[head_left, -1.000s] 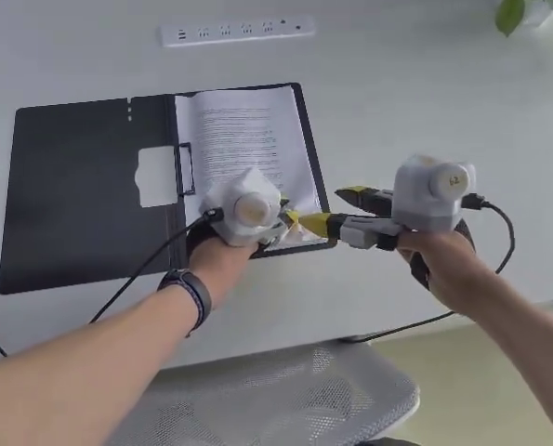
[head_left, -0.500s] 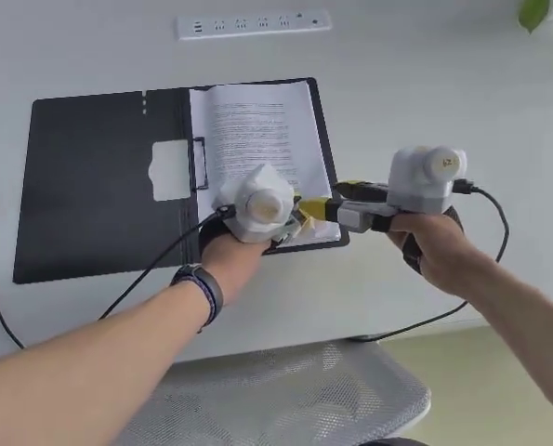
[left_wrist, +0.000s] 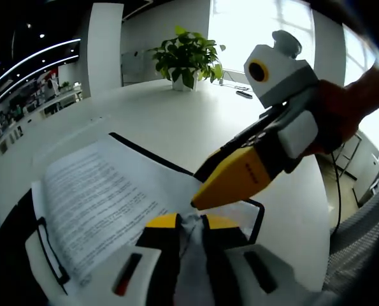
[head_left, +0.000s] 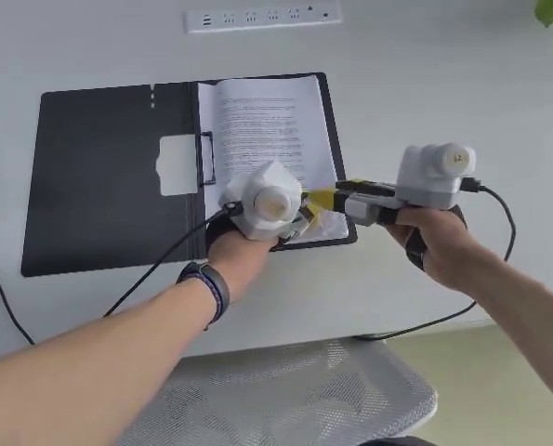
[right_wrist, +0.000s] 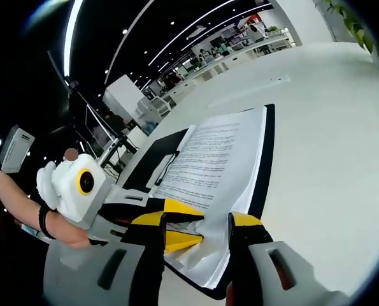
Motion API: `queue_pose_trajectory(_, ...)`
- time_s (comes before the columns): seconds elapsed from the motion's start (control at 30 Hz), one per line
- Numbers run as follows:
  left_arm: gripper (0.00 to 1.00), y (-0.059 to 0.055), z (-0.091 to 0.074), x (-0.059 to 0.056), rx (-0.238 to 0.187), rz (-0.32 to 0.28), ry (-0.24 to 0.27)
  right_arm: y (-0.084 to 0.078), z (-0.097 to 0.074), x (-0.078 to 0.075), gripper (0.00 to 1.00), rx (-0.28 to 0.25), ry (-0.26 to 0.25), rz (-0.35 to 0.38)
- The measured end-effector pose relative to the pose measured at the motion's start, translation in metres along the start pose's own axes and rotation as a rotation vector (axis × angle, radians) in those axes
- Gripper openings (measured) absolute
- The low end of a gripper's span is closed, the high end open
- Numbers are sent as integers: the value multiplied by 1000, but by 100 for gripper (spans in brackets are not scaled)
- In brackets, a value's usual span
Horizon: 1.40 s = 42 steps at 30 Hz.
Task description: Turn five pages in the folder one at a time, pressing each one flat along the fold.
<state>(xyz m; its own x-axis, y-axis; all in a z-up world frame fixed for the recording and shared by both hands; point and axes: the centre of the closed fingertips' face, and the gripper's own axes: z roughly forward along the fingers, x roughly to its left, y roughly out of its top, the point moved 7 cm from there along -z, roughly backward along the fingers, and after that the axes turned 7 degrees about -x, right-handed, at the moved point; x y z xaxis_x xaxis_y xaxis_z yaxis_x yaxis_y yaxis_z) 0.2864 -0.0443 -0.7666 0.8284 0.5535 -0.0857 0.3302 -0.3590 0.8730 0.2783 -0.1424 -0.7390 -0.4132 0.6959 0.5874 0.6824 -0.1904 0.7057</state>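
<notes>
An open black folder (head_left: 99,177) lies on the white table with a stack of printed pages (head_left: 267,121) on its right half. My left gripper (left_wrist: 190,223) is shut on the crumpled lower right corner of the top page (left_wrist: 192,248), low over the folder's near right corner (head_left: 299,221). My right gripper (right_wrist: 199,223) comes in from the right, open, its yellow jaws either side of that same corner and of the left gripper's tip. In the head view the right gripper (head_left: 324,197) lies level, almost touching the left one.
A white power strip (head_left: 262,16) lies at the table's far edge. A potted plant (left_wrist: 189,57) stands further along the table. Cables (head_left: 485,307) trail from both grippers over the near edge. A mesh chair (head_left: 295,390) sits below the table.
The head camera has drifted, shifting the folder in the picture. My right gripper has edged left toward the page corner. The left gripper still holds the corner in place.
</notes>
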Motion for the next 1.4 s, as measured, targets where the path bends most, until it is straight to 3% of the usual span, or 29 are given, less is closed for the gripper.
queue_pose_trajectory(0.3,13,0,0,-1,2,-3,0,-1,-1,-16,11,-44,-60,101)
queue_pose_trajectory(0.47,13,1,0,-1,4,-2,0,-2,0,-18,3,-58,-77,133)
queue_pose_trajectory(0.97,21,5,-2,-5,20,-21,-23,-3,-3,-15,0,-73,-74,188)
queue_pose_trajectory(1.2,35,9,-10,-7,15,-44,-44,-1,-3,-11,0,-94,-72,202)
queue_pose_trajectory(1.4,44,20,-24,-3,-11,-45,-47,2,-5,-8,0,-113,-76,211)
